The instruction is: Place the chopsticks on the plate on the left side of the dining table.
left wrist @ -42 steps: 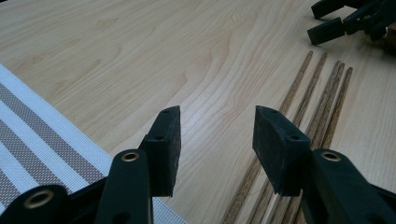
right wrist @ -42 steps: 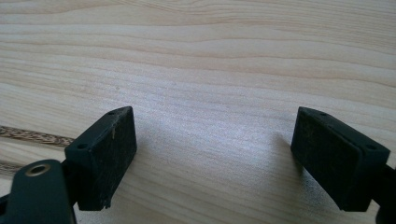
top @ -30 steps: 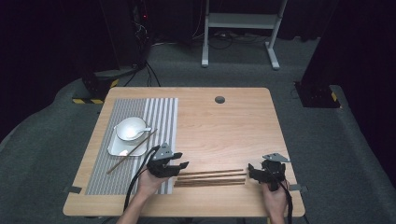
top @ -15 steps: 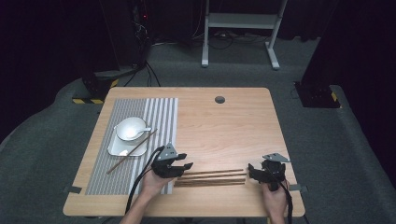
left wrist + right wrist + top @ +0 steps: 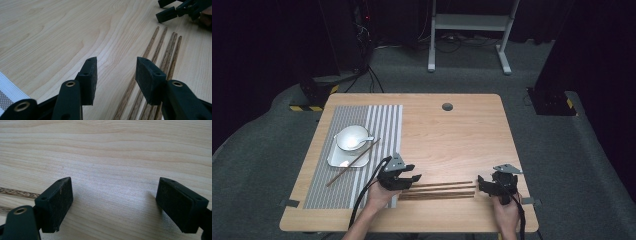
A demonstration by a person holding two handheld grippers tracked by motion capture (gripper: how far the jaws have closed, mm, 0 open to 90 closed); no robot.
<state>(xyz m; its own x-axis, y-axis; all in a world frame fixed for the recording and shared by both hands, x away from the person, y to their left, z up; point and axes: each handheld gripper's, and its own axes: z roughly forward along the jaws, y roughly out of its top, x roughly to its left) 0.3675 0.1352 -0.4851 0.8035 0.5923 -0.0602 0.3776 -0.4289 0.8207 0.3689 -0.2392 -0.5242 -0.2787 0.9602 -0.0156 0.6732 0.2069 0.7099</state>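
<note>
Several dark wooden chopsticks (image 5: 439, 189) lie side by side near the table's front edge, between my two grippers. My left gripper (image 5: 415, 179) hovers at their left ends, open, with bare table between its pads. In the left gripper view the left gripper (image 5: 116, 72) sits just left of the chopsticks (image 5: 160, 51), which run away toward the right gripper (image 5: 175, 11). At the sticks' right ends my right gripper (image 5: 481, 181) rests low, open. Seen in the right gripper view, the right gripper (image 5: 115, 202) spans bare wood, with a chopstick tip (image 5: 17, 192) at far left.
A striped grey placemat (image 5: 382, 125) covers the table's left side. On it is a white plate (image 5: 334, 159) bearing a white bowl (image 5: 349, 135) with a spoon, and one chopstick (image 5: 354, 161) leans across the plate. A round grommet hole (image 5: 447, 106) is near the far edge.
My left gripper has shifted slightly to the right, off the placemat's edge toward the chopsticks' left ends. The right gripper has stayed put.
</note>
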